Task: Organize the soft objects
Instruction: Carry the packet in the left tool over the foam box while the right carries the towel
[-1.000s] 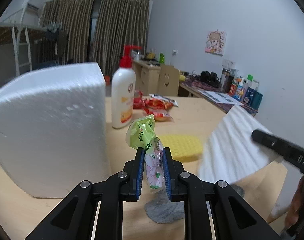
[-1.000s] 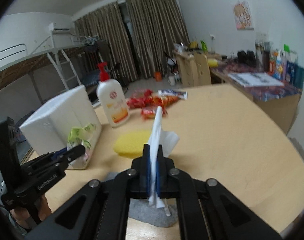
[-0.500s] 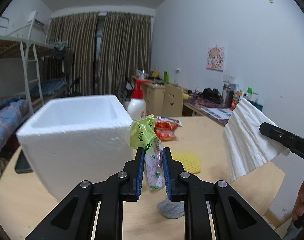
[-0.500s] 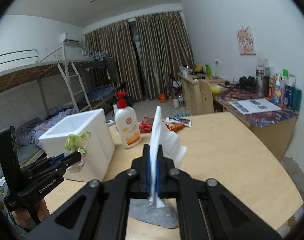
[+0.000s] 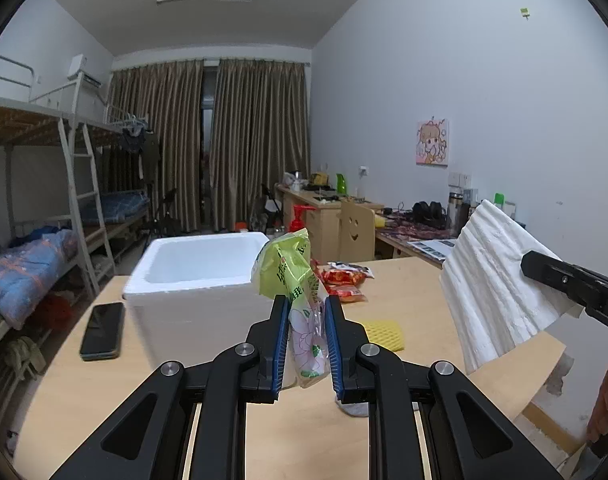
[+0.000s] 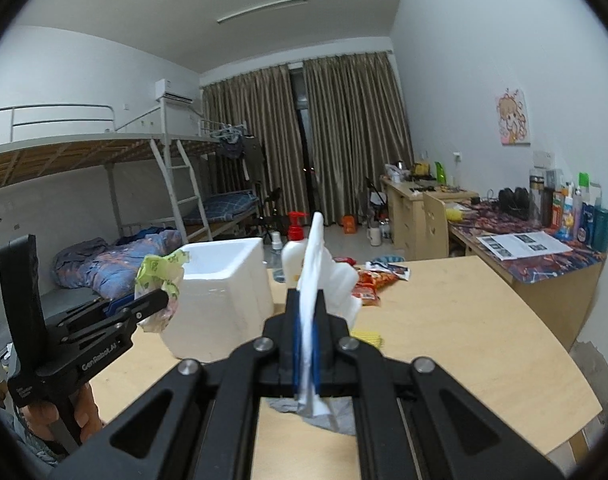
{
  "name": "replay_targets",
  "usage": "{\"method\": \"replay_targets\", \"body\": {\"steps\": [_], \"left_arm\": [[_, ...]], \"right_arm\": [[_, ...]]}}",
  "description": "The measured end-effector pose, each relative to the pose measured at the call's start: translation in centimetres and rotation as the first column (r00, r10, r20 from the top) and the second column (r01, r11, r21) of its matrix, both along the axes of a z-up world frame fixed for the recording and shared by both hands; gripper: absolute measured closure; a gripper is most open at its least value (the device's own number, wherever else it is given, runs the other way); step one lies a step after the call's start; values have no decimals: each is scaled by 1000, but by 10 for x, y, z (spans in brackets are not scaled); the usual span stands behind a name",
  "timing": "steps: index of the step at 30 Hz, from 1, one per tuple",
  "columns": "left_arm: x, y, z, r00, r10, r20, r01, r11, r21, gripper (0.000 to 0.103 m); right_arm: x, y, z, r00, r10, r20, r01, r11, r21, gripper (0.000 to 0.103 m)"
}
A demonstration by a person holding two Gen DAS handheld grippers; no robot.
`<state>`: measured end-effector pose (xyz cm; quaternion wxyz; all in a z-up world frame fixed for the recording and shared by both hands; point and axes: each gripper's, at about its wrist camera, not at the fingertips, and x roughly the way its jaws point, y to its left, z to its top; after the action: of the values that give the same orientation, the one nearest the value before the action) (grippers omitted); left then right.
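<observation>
My left gripper [image 5: 306,344] is shut on a green and pink plastic tissue pack [image 5: 292,280], held above the table in front of the open white foam box [image 5: 200,276]. It also shows in the right wrist view [image 6: 160,276], left of the box [image 6: 220,292]. My right gripper [image 6: 306,344] is shut on a white ribbed foam sheet [image 6: 320,272], held in the air; the sheet shows at the right of the left wrist view [image 5: 496,284]. A yellow sponge [image 5: 384,330] and a grey cloth [image 6: 332,416] lie on the table.
A black phone [image 5: 102,330] lies left of the box. A lotion bottle with a red pump [image 6: 294,248] stands behind the box. Red snack packets [image 5: 344,280] lie further back. The table's curved edge [image 6: 576,368] is at the right.
Both grippers have risen well above the table with their loads. The foam box's open top has come into view and the table looks lower.
</observation>
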<state>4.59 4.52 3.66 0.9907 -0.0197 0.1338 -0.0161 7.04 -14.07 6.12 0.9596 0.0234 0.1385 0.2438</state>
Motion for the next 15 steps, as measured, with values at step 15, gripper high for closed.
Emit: {"method": "replay_targets", "body": {"steps": [15], "left_arm": [[-87,-2,13,995,53,83,-56,998,26,83]], "right_arm": [[-51,10,-3,992,106,62,-107,994,12,96]]}}
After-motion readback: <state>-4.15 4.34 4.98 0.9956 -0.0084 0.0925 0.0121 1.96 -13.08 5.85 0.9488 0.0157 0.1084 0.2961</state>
